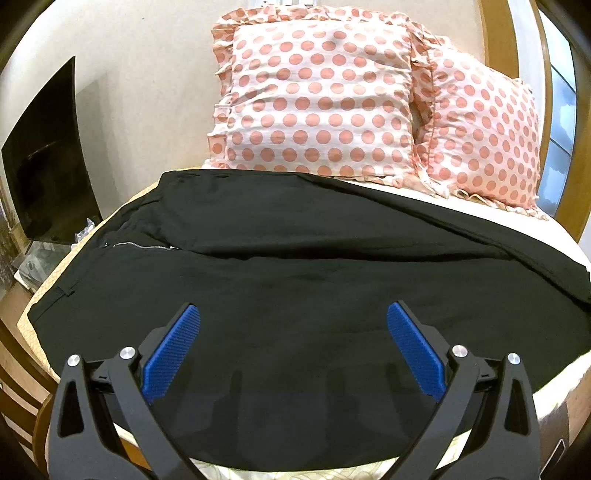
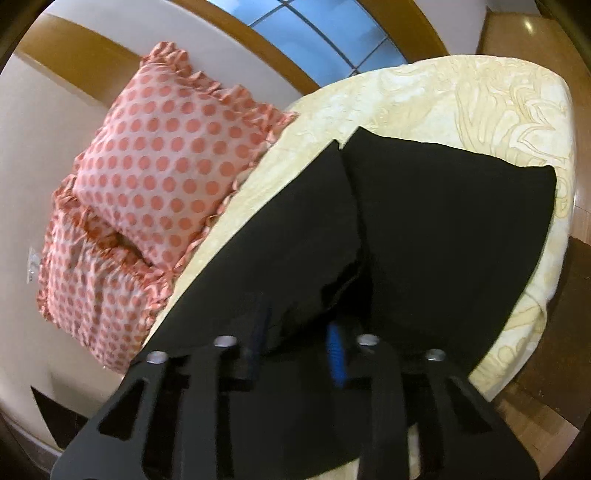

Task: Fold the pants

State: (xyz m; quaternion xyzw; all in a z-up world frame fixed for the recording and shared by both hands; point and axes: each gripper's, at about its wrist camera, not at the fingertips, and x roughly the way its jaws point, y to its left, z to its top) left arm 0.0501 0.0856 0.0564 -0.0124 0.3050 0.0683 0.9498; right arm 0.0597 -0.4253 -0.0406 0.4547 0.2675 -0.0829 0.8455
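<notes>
pants (image 1: 295, 258) lie lengthwise across the bed (image 2: 424, 92); we find the left tool (image 1: 293, 350) gaping above them, the right tool (image 2: 299, 343) slightly apart around a fabric fold.

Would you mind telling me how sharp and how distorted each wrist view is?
Left wrist view: sharp, the pillows crisp, the fisheye bowing the pants. Right wrist view: softly blurred, the right gripper smeared, window frame curved.

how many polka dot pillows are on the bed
2. One polka dot pillow stands against the wall behind the black pants; the second pillow leans beside it, nearer the window. None seem hidden.
</notes>
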